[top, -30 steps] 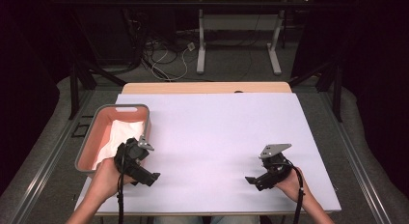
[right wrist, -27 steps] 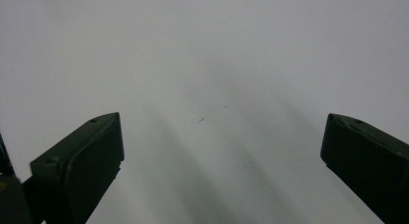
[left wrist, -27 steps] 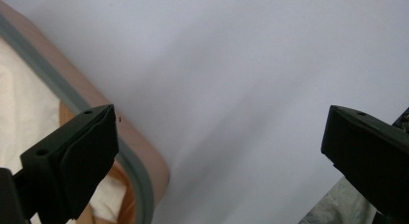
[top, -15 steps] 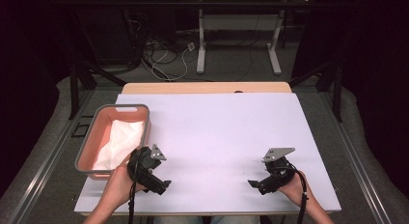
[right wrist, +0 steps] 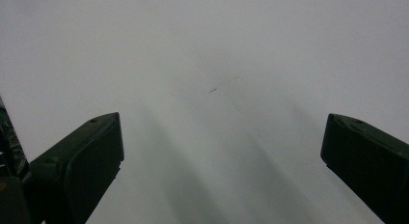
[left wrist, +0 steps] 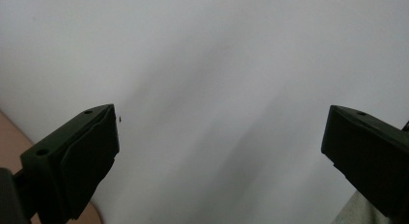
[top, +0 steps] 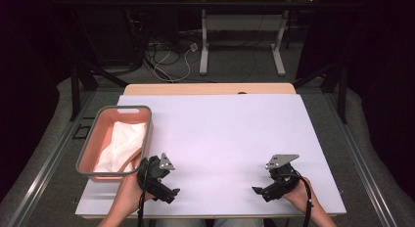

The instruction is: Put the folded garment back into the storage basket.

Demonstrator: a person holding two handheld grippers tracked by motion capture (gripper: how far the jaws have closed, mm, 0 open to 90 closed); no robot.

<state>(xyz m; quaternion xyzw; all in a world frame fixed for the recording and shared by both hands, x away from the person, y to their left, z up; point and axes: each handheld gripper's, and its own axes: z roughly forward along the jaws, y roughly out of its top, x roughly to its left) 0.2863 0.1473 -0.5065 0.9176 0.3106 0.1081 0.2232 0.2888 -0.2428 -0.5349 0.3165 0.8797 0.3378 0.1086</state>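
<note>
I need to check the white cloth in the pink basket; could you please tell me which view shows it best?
The high view: the white cloth lies crumpled inside the pink basket. Both gripper views look at bare white tabletop between open tongs.

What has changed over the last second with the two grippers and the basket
The left gripper pulled back from the pink basket toward the table's near edge, jaws open and empty. The right gripper also drew slightly nearer the person. Basket and white cloth stayed put.
</note>
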